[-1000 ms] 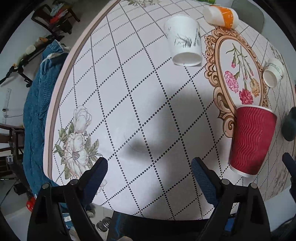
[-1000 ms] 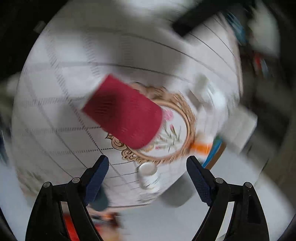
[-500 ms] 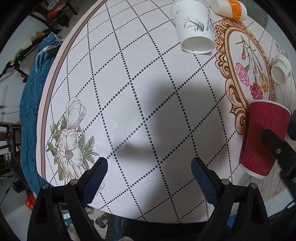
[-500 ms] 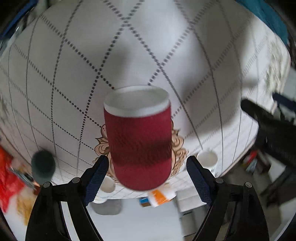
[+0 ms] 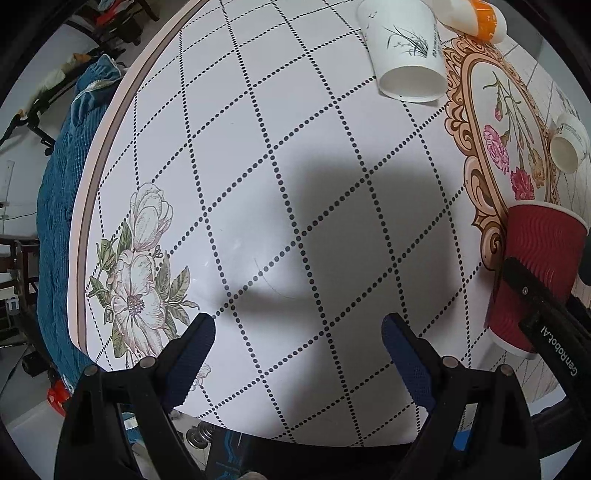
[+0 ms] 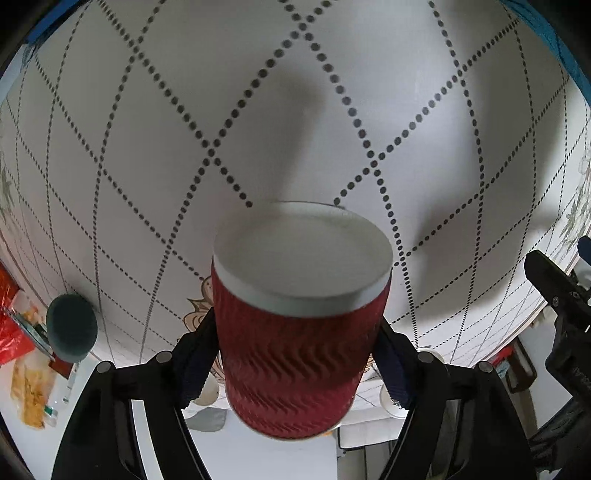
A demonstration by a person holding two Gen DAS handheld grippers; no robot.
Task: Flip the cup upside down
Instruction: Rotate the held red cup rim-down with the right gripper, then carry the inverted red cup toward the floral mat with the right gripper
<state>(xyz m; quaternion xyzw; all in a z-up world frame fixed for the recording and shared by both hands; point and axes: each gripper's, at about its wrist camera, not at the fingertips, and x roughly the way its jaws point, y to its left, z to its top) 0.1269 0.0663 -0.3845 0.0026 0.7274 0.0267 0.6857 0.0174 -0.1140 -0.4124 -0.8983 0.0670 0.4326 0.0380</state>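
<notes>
A red ribbed paper cup point(image 6: 295, 343) stands on the table, its white end facing the right wrist camera. My right gripper point(image 6: 291, 354) has its two fingers around the cup's sides, close to or touching them. In the left wrist view the red cup point(image 5: 532, 273) is at the right edge with a right gripper finger point(image 5: 543, 302) across it. My left gripper point(image 5: 299, 339) is open and empty above the dotted tablecloth point(image 5: 295, 184).
A white paper cup point(image 5: 406, 51) stands at the far side, with an orange-and-white bottle point(image 5: 472, 14) behind it. A small white cup point(image 5: 569, 147) sits at the right. A dark green round object point(image 6: 72, 328) lies left of the red cup. A blue cloth point(image 5: 62, 184) hangs beyond the table's left edge.
My right gripper has moved in onto the red cup, so its fingers now flank the cup's sides. The left gripper has drifted slightly and stays open.
</notes>
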